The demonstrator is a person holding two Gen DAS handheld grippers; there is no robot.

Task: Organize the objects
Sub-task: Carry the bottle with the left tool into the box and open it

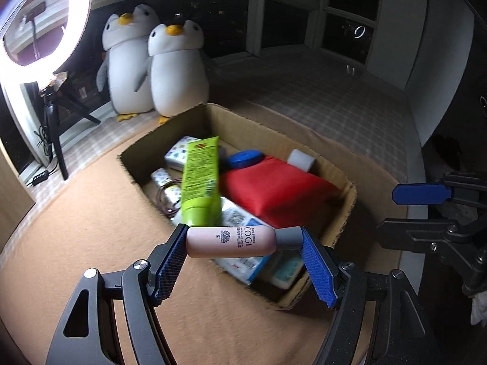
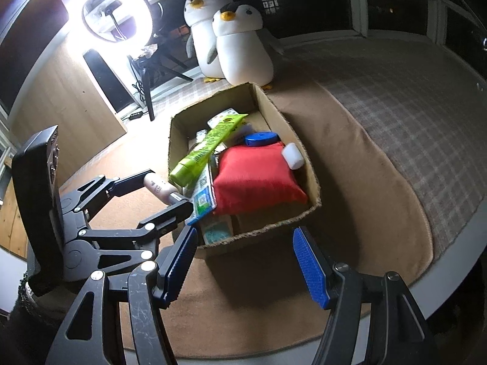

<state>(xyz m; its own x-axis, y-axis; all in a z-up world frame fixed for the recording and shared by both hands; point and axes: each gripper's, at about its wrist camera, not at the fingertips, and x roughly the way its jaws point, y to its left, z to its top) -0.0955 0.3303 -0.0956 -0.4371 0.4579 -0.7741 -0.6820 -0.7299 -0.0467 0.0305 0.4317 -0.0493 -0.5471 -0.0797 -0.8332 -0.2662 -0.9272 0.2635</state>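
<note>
My left gripper (image 1: 243,240) is shut on a pink COGI bottle (image 1: 231,241) with a grey cap, held crosswise at the near left edge of an open cardboard box (image 1: 347,206). The right wrist view shows the same bottle (image 2: 159,187) in the left gripper beside the box (image 2: 313,182). The box holds a green tube (image 1: 201,179), a red pouch (image 1: 274,188), a blue disc (image 1: 245,158), a white block (image 1: 301,158) and several packets. My right gripper (image 2: 243,243) is open and empty, in front of the box's near wall.
The box stands on a tan blanket (image 2: 350,158) over a plaid bed. Two plush penguins (image 1: 158,64) sit behind the box. A lit ring light on a tripod (image 2: 109,12) stands at the far left. The bed's edge runs near right.
</note>
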